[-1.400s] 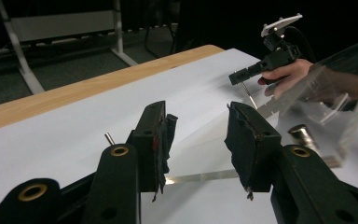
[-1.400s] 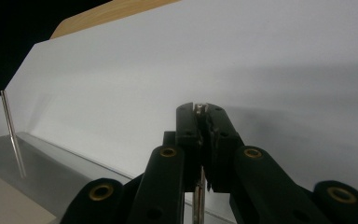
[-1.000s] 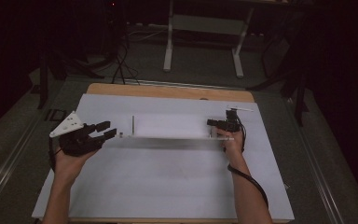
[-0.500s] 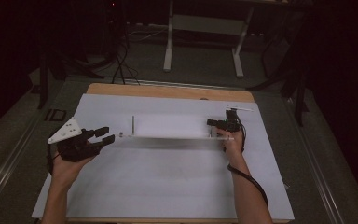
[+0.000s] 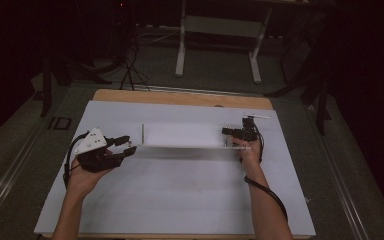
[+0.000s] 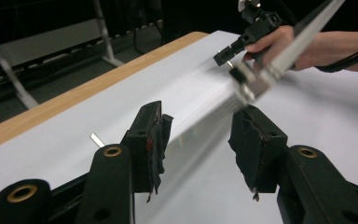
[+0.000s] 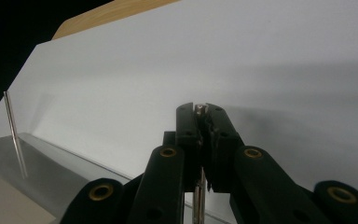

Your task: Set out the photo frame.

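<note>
A long shiny metal bar (image 5: 190, 146) lies across the white table cover (image 5: 180, 200), with a thin upright rod (image 5: 143, 133) at its left end. My right gripper (image 5: 240, 133) is shut on a thin metal pin (image 7: 199, 108) at the bar's right end. My left gripper (image 5: 126, 145) is open just off the bar's left end, and its jaws have just been opening. In the left gripper view the bar's blurred end (image 6: 248, 85) hangs just beyond the pads (image 6: 254, 140), touching neither. The far upright rod (image 7: 14, 133) stands at the left in the right gripper view.
The white cover ends at a wooden table edge (image 5: 180, 97) at the back. A small metal piece (image 6: 97, 139) lies on the cover left of my left jaws. A grey table frame (image 5: 220, 30) stands on the dark floor behind.
My left gripper has moved right, up to the left end of the bar, and its jaws stand a little wider. The right gripper and its hand have stayed put.
</note>
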Action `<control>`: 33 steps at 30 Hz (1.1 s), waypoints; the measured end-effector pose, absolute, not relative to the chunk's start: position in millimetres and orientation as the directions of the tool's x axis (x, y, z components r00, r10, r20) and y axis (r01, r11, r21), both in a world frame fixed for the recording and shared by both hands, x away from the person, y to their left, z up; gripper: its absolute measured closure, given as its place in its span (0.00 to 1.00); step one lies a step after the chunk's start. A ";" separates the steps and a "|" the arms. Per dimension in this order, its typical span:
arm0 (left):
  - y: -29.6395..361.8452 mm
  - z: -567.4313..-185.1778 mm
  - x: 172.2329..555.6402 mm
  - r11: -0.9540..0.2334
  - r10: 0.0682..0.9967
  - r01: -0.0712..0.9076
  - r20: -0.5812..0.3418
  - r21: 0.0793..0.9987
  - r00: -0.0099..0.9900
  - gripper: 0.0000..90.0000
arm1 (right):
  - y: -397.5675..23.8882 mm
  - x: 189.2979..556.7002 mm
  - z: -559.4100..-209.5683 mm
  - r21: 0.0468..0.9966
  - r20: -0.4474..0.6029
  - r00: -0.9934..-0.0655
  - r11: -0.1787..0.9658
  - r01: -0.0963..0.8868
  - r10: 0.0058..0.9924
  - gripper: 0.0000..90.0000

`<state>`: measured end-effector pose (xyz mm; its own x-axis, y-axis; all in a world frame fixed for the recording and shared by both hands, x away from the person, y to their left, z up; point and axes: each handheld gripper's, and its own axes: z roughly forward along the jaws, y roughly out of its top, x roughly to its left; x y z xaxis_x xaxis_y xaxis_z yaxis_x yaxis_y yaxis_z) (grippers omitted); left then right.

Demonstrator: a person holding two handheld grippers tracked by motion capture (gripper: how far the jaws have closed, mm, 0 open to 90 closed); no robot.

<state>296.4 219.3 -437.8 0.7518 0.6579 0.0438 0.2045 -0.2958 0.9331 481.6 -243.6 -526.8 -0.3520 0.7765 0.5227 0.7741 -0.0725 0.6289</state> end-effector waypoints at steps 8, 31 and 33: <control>211.2 -438.9 304.4 -0.300 0.652 0.180 0.064 0.937 0.755 0.61 | -242.7 482.2 -526.9 0.631 0.514 -0.350 -0.069 0.773 0.783 0.95; 212.4 -435.5 312.0 -0.273 0.658 0.201 0.030 0.941 0.753 0.61 | -242.6 473.3 -504.2 0.712 0.335 -0.448 0.089 0.697 0.829 0.77; 212.3 -435.3 312.7 -0.269 0.662 0.201 0.029 0.942 0.749 0.61 | -243.9 469.8 -500.3 0.725 0.326 -0.461 0.095 0.682 0.825 0.75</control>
